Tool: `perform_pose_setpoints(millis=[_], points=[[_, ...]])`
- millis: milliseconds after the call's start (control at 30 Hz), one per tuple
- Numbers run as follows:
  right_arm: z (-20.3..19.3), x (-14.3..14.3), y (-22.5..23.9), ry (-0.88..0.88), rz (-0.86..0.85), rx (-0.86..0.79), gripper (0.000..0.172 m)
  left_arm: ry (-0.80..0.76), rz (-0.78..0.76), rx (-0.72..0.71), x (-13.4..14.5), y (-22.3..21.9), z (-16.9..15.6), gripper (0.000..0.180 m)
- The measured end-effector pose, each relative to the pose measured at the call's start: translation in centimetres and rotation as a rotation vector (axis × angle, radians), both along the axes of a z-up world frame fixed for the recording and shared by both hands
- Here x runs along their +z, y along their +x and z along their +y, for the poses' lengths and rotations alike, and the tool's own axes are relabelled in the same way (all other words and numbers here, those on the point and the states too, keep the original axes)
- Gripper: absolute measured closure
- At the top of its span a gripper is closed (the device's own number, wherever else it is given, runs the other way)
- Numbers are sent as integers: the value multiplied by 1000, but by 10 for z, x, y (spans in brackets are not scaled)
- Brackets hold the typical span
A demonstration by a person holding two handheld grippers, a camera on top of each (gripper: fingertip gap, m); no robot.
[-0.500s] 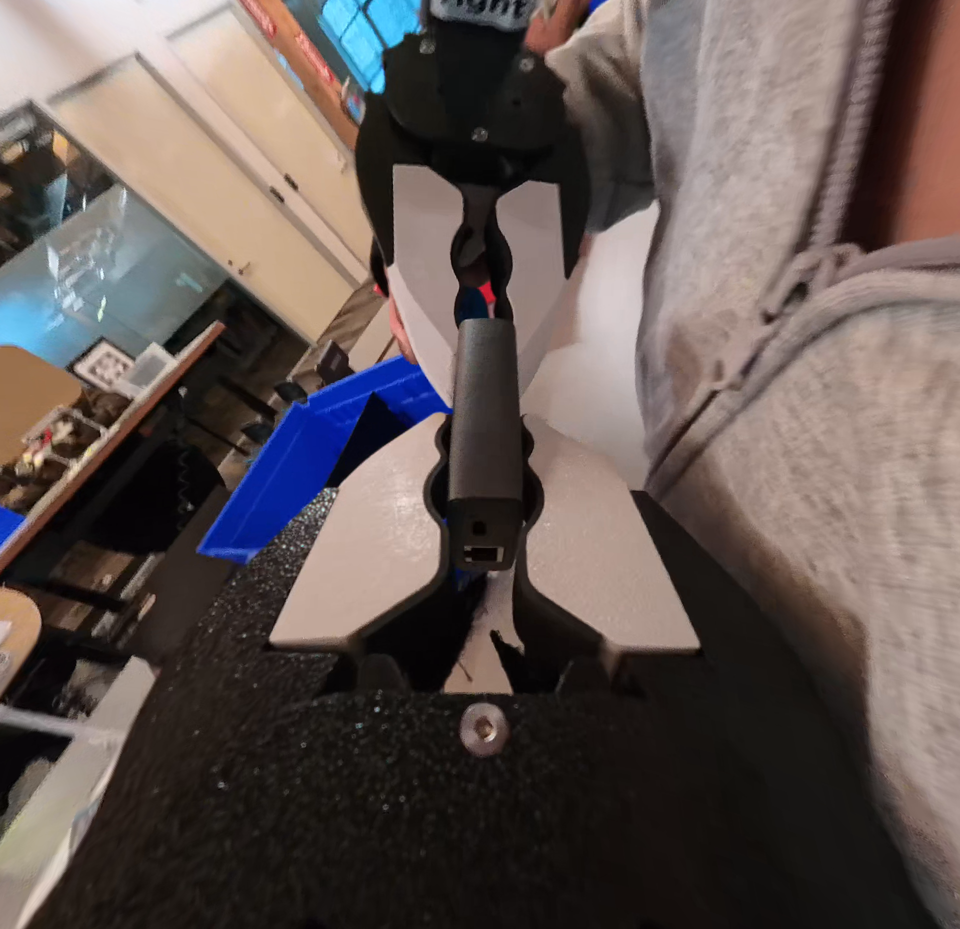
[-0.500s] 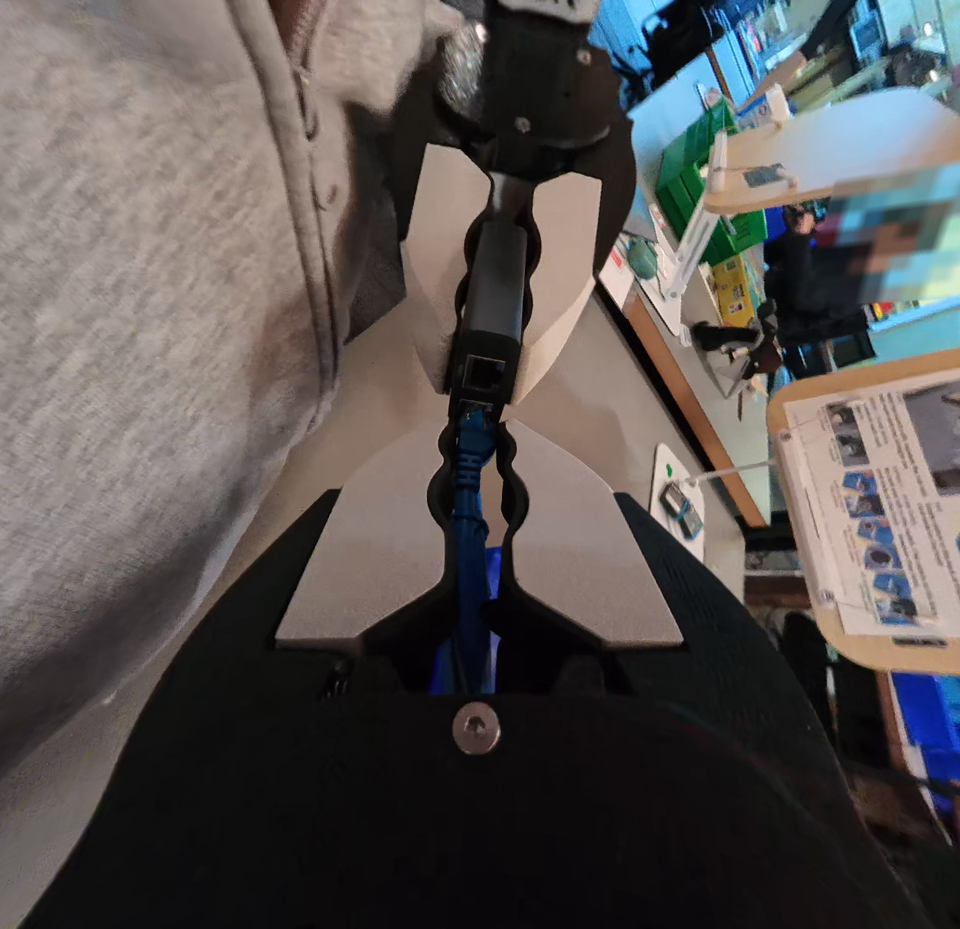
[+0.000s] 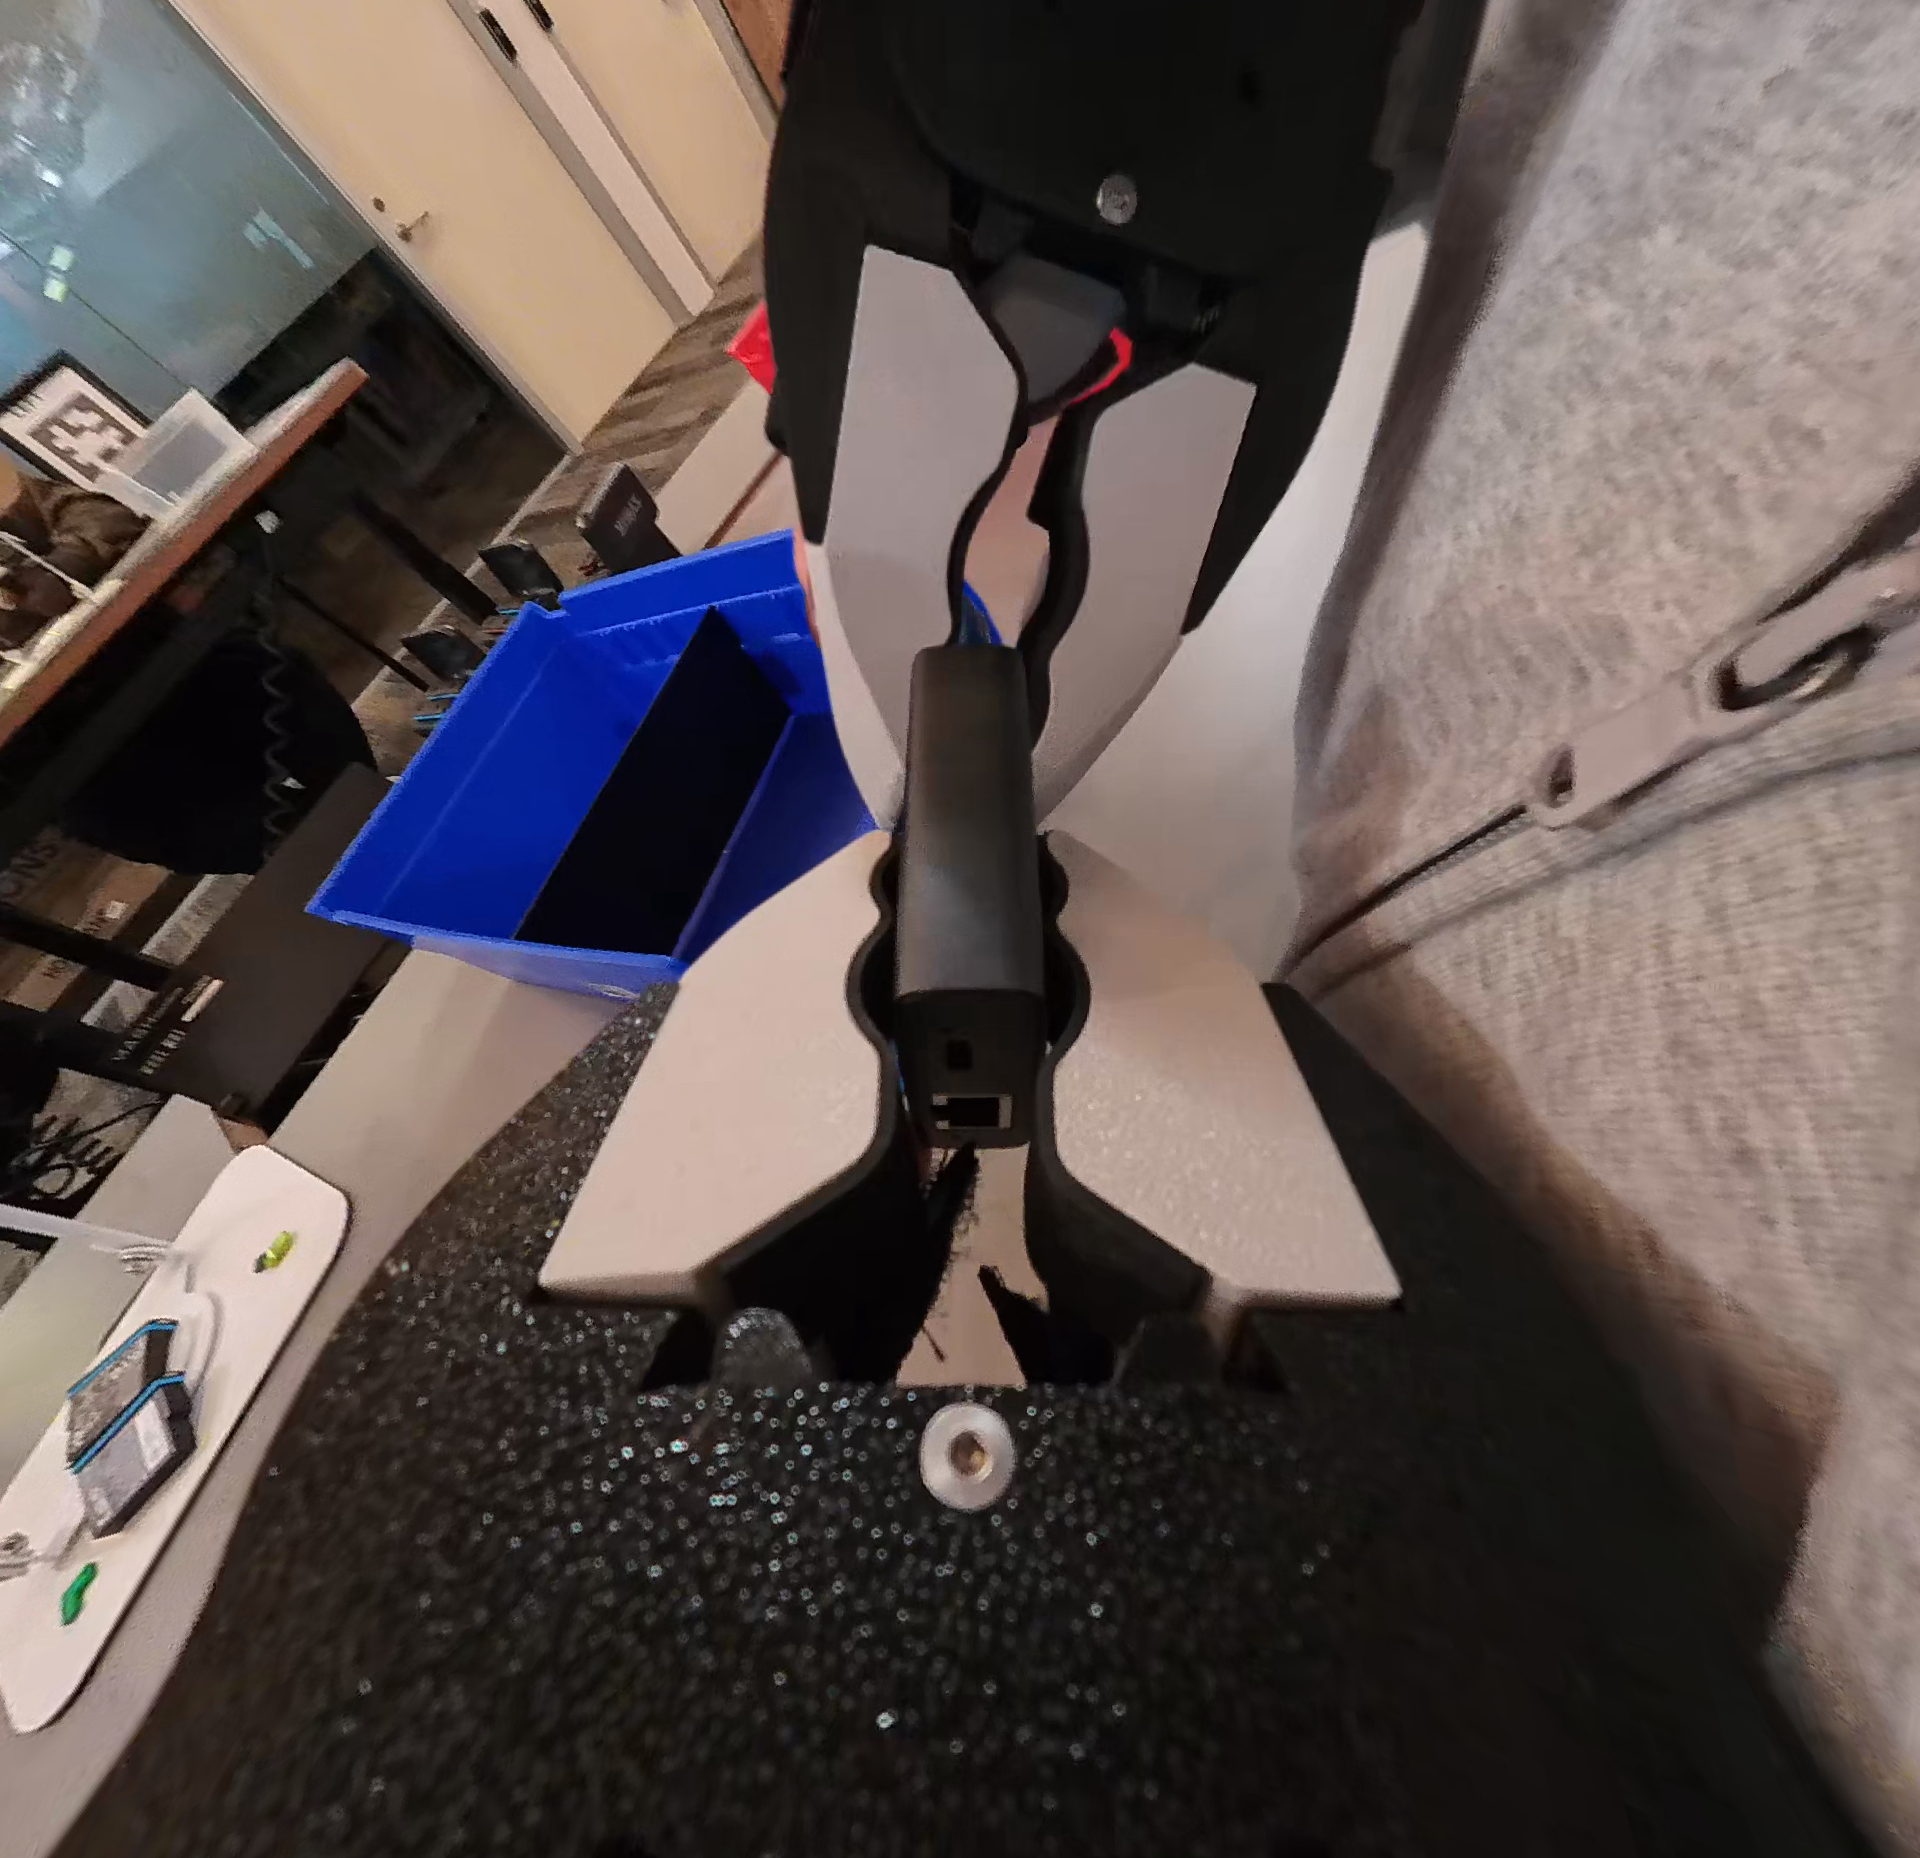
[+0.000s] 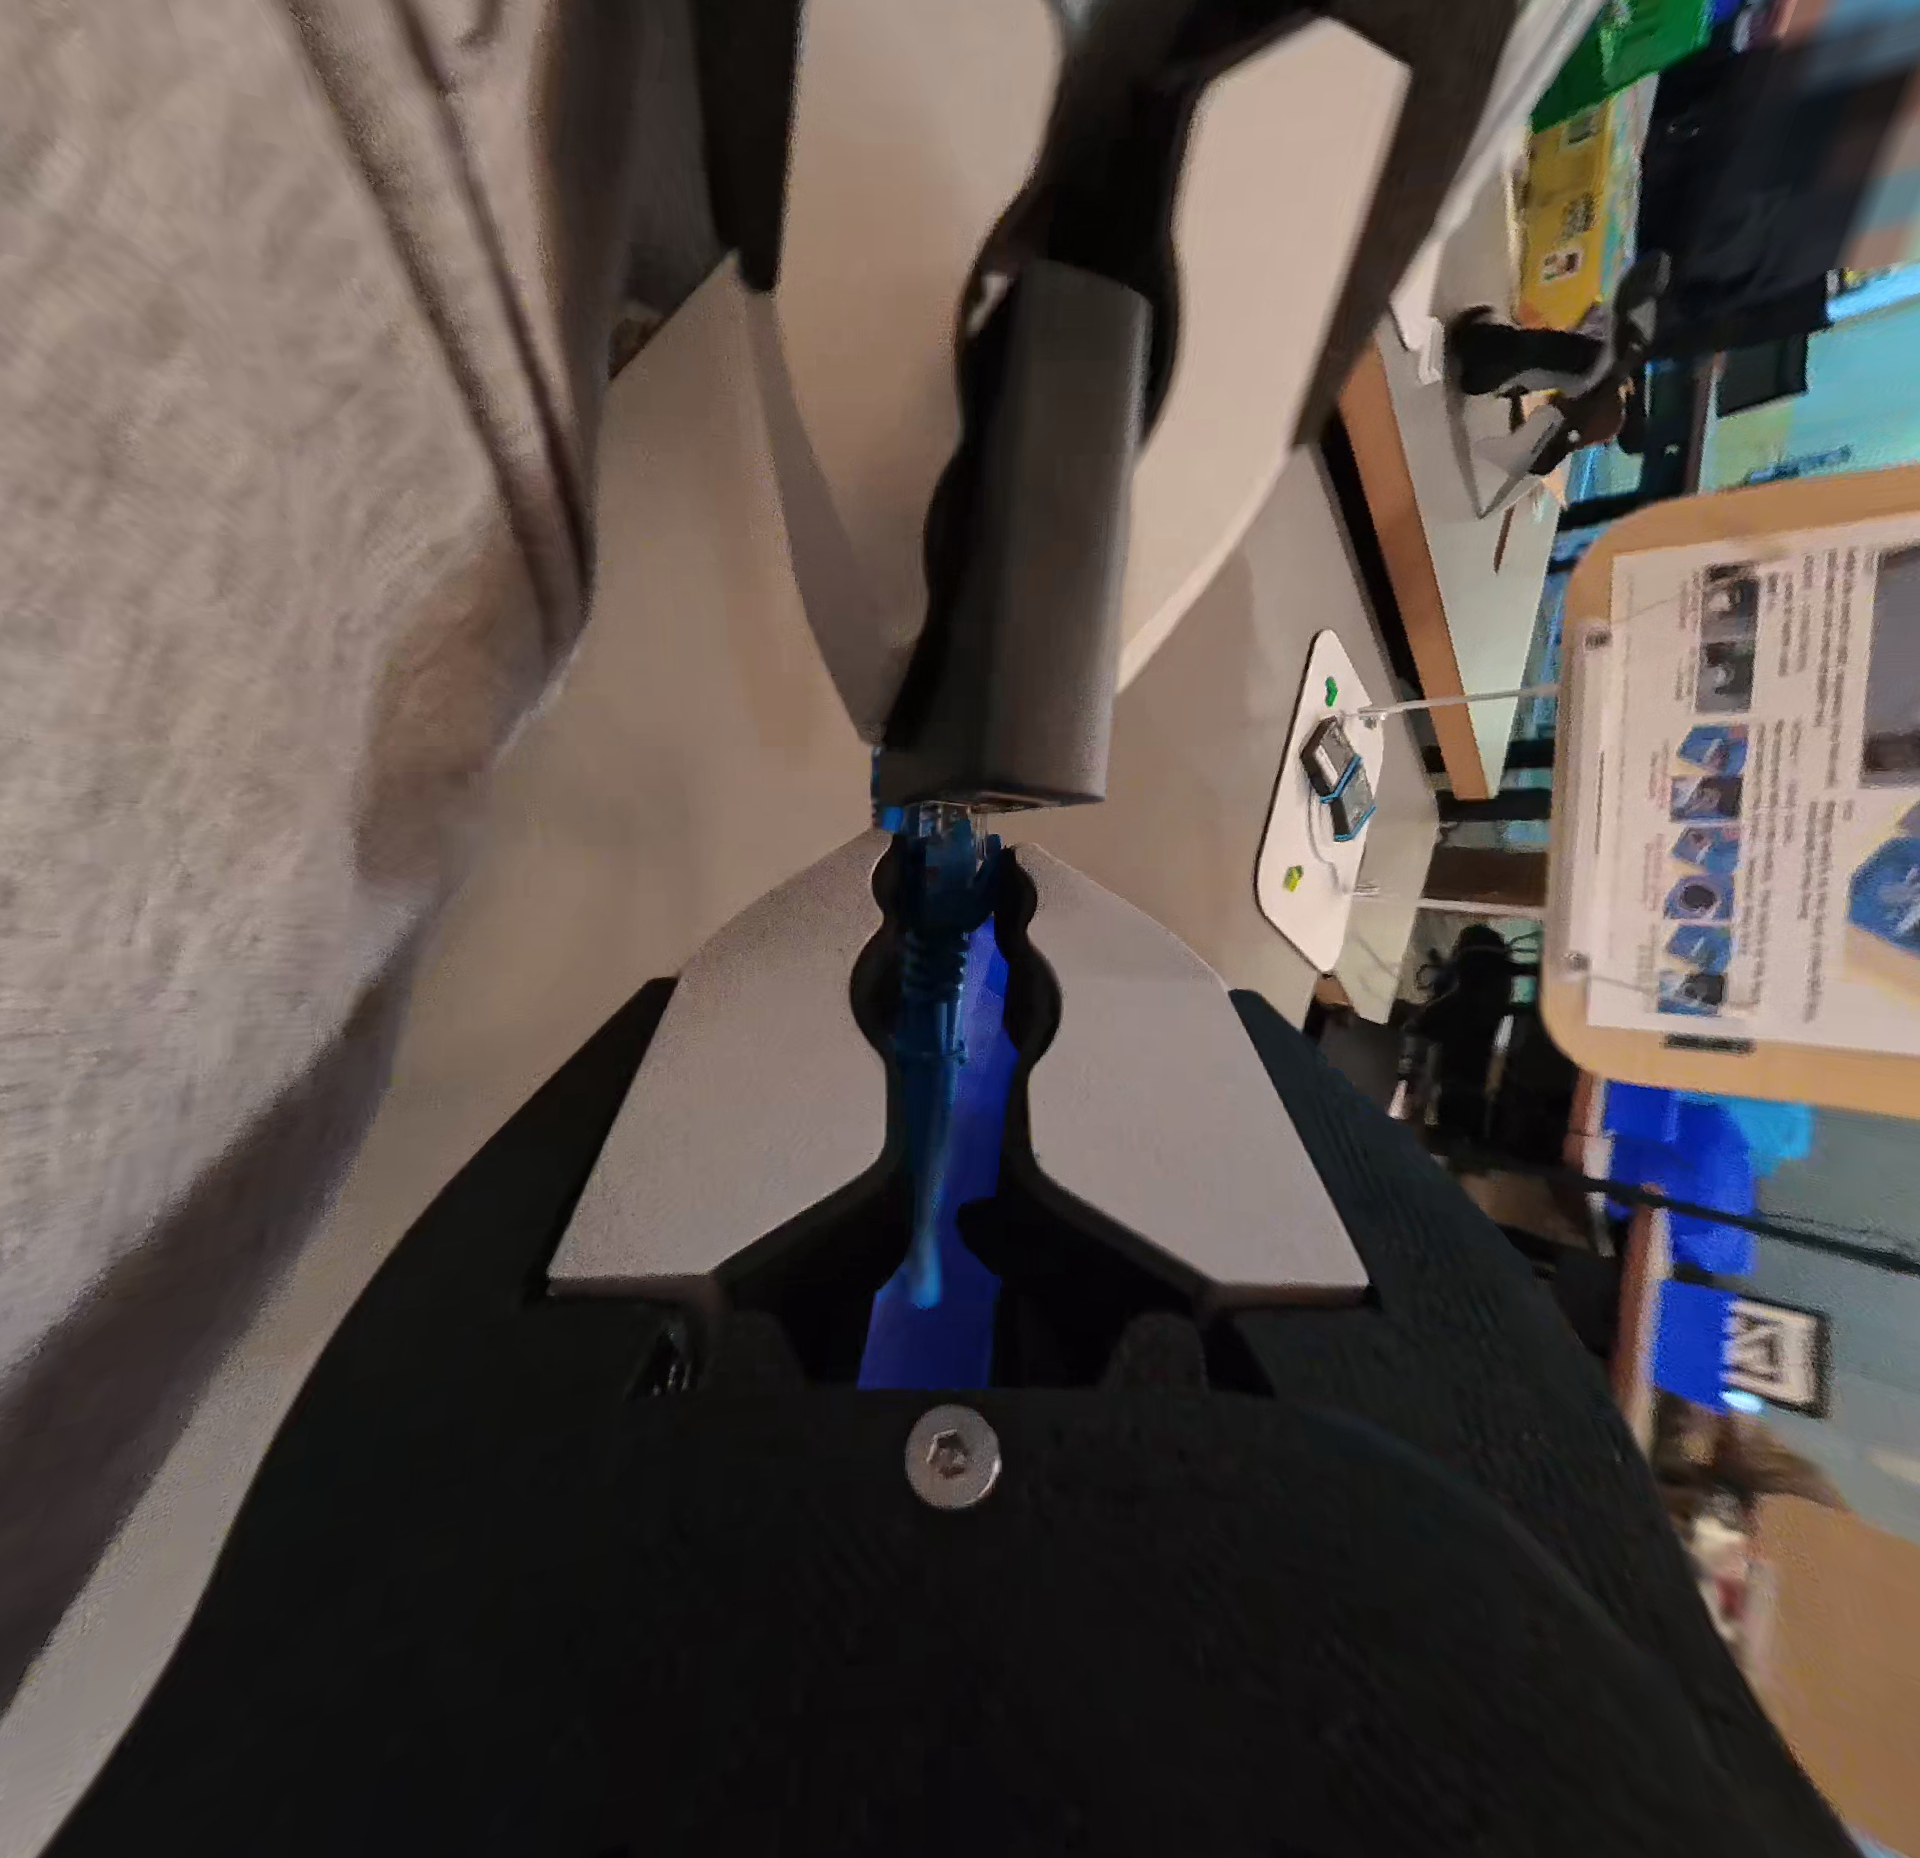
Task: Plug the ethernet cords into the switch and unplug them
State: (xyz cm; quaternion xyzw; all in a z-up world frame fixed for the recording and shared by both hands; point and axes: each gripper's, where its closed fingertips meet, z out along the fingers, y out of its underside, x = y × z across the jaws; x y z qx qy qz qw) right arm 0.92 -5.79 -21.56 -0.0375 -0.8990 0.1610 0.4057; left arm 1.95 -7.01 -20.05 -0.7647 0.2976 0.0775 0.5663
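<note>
Closer together than half a second ago, the two hand-held grippers now nearly meet tip to tip, and the blue plug that sat just short of the port is now at its mouth.

At the centre of the left wrist view, the left hand-held gripper (image 3: 968, 873) is clenched on a black switch (image 3: 968, 832), its pads pressing both long sides. In the right wrist view the right hand-held gripper (image 4: 951, 858) grasps a blue ethernet cord (image 4: 935, 977) just behind its clear plug (image 4: 940, 821), which touches the lower end of the switch (image 4: 1039, 561); how far it is in cannot be told. A grey hoodie (image 3: 1610, 665) fills the right of the left view, and a blue bin (image 3: 582, 769) sits at middle left on the pale surface (image 3: 488, 1029).
</note>
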Motion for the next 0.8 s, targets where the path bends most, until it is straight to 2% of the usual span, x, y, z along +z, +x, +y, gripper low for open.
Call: perform_pose_setpoints(millis=[67, 167, 333, 500, 533, 600, 667, 733, 800], points=[[-4, -8, 9, 117, -6, 93, 157, -45, 7, -43, -7, 7, -3, 159], [-11, -16, 22, 148, -97, 208, 156, -115, -5, -121, -14, 20, -11, 159], [-22, -5, 29, 147, -83, 362, 155, -113, 3, -173, -6, 24, -20, 158], [-21, 1, 33, 123, -81, 419, 156, -106, -6, -206, 0, 27, -21, 158], [-14, -1, 37, 148, -112, 421, 159, -116, 4, -231, 0, 27, -24, 159], [11, -11, 40, 173, -137, 356, 160, -176, 43, -73, -13, -11, -29, 159], [23, -19, 42, 150, -171, 288, 160, -224, -117, -29, -17, -18, -33, 160], [36, -9, 30, 106, -83, 202, 159, -147, -56, 13, -12, -26, -27, 159], [61, 17, 18, 46, 55, 70, 159, -48, -40, 75, 1, -41, -20, 159]])
